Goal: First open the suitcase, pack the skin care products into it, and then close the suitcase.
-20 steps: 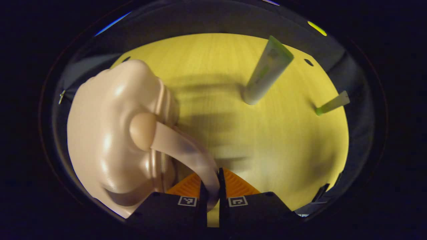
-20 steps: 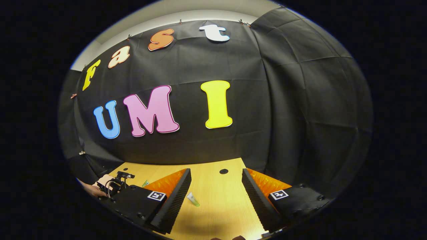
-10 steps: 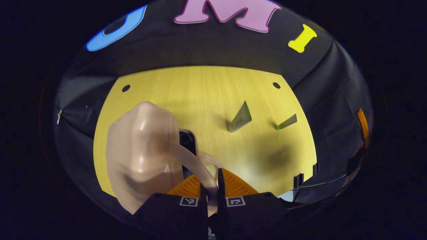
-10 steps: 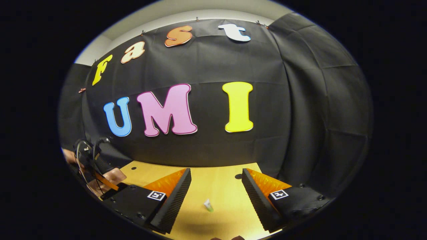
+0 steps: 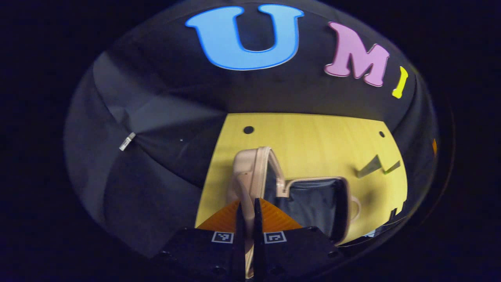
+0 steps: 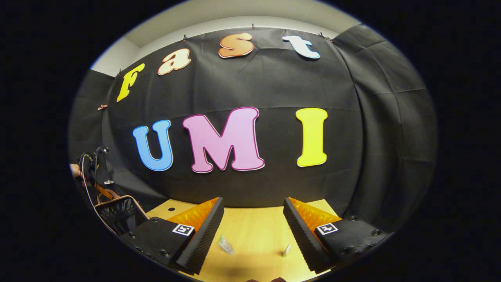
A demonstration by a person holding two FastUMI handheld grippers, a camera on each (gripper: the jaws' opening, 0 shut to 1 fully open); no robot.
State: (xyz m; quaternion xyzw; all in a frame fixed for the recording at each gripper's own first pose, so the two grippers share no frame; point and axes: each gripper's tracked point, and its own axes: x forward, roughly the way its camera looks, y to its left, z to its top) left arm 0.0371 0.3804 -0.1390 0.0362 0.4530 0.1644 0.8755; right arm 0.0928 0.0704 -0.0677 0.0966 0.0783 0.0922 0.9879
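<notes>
The beige suitcase (image 5: 250, 172) lies open on the wooden table (image 5: 313, 133). Its lid stands raised on the left and its dark-lined base (image 5: 313, 201) lies flat on the right. My left gripper (image 5: 246, 213) is shut on the lid's beige handle strap. Two skin care tubes (image 5: 370, 167) (image 5: 392, 167) lie farther right on the table. In the right gripper view the two tubes (image 6: 226, 244) (image 6: 287, 250) lie just ahead of my open right gripper (image 6: 252, 231), which holds nothing. The raised suitcase lid (image 6: 117, 213) and the other gripper (image 6: 94, 172) show at far left.
Black cloth walls close off the table's far and left sides. Small round holes (image 5: 248, 129) (image 5: 381, 134) sit near the table's back corners. A hand (image 6: 75, 170) holds the far gripper above the lid.
My left gripper has risen and swung left with the handle strap, pulling the lid up, so the suitcase went from closed to open. My right gripper has shifted, bringing a second tube into view.
</notes>
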